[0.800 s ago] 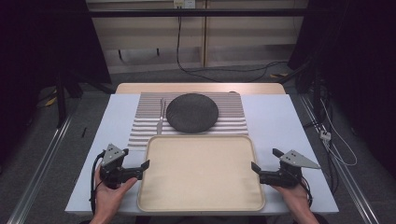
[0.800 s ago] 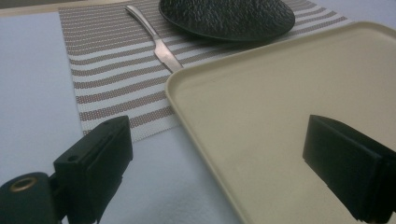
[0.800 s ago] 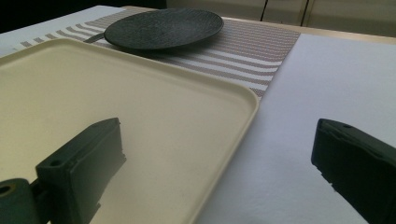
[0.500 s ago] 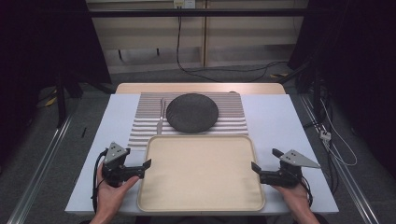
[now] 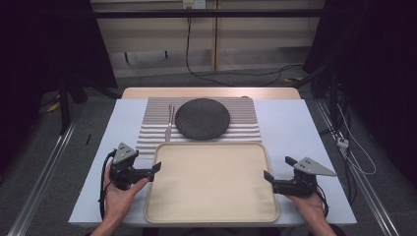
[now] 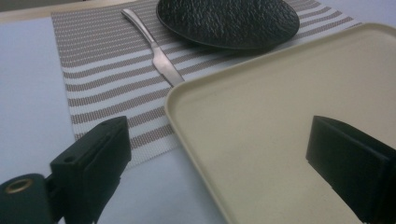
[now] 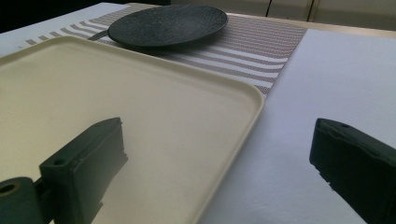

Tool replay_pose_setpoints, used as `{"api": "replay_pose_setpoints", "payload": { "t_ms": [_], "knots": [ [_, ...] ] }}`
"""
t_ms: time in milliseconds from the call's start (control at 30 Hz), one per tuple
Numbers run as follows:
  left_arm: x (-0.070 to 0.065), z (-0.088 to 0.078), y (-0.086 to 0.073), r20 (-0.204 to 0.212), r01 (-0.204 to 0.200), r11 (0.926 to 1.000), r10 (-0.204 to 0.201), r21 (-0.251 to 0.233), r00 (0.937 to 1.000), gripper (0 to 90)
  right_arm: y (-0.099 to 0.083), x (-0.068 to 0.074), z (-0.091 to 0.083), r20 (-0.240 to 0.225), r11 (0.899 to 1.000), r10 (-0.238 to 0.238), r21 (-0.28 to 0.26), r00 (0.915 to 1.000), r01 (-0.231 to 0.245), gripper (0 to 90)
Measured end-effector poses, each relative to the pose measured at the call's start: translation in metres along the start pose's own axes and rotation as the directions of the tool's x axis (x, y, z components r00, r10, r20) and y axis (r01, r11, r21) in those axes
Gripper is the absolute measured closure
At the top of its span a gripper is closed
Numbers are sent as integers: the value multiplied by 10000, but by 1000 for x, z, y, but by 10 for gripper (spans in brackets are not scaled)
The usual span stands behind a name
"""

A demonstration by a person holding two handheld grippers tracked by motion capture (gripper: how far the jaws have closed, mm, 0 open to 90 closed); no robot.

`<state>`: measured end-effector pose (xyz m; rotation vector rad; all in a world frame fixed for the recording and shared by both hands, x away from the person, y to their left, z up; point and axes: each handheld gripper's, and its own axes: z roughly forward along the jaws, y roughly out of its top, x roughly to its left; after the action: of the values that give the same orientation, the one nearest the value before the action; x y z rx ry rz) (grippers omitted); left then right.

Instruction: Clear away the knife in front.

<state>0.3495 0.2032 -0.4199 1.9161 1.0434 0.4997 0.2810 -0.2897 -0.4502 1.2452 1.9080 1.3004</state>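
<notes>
A large cream tray [image 5: 211,145] lies empty at the near middle of the table. My left gripper [image 5: 156,168] sits at its left rim, open. In the left gripper view [image 6: 217,144] one jaw hangs over the table and the other over the tray [image 6: 261,107], so the rim runs between them untouched. My right gripper [image 5: 268,178] is open at the right rim. In the right gripper view [image 7: 219,140] its jaws straddle that edge of the tray [image 7: 140,93] the same way.
Behind the tray a striped placemat [image 5: 246,123] carries a dark round plate [image 5: 202,118] and a metal knife [image 5: 169,123] to the plate's left. Bare white tabletop [image 5: 314,128] flanks the mat and tray.
The left gripper has crept slightly forward along the tray's left rim. The right gripper has stayed in place.
</notes>
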Motion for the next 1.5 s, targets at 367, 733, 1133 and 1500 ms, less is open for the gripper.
{"api": "replay_pose_setpoints", "payload": {
  "t_ms": [367, 733, 1133, 1500],
  "knots": [
    [14, 12, 20, 4, 95, 9999, -95, -44, 10000, 65, 2, 3, 0, -26, 10000, -88, -38, 10000, 88, 43],
    [33, 31, 41, -148, 372, 9992, -370, 117, 9992, 66, 1, 1, 2, -74, 10000, -7, 25, 10000, 7, 43],
    [37, 64, 61, -406, 261, 9986, -242, 470, 9989, 109, 1, 0, 4, -198, 9999, -19, 101, 9998, 21, 43],
    [48, 94, 82, -579, 354, 9960, -307, 824, 9979, 140, 1, 0, 5, -207, 9999, 61, 141, 9998, -58, 42]
  ]
}}
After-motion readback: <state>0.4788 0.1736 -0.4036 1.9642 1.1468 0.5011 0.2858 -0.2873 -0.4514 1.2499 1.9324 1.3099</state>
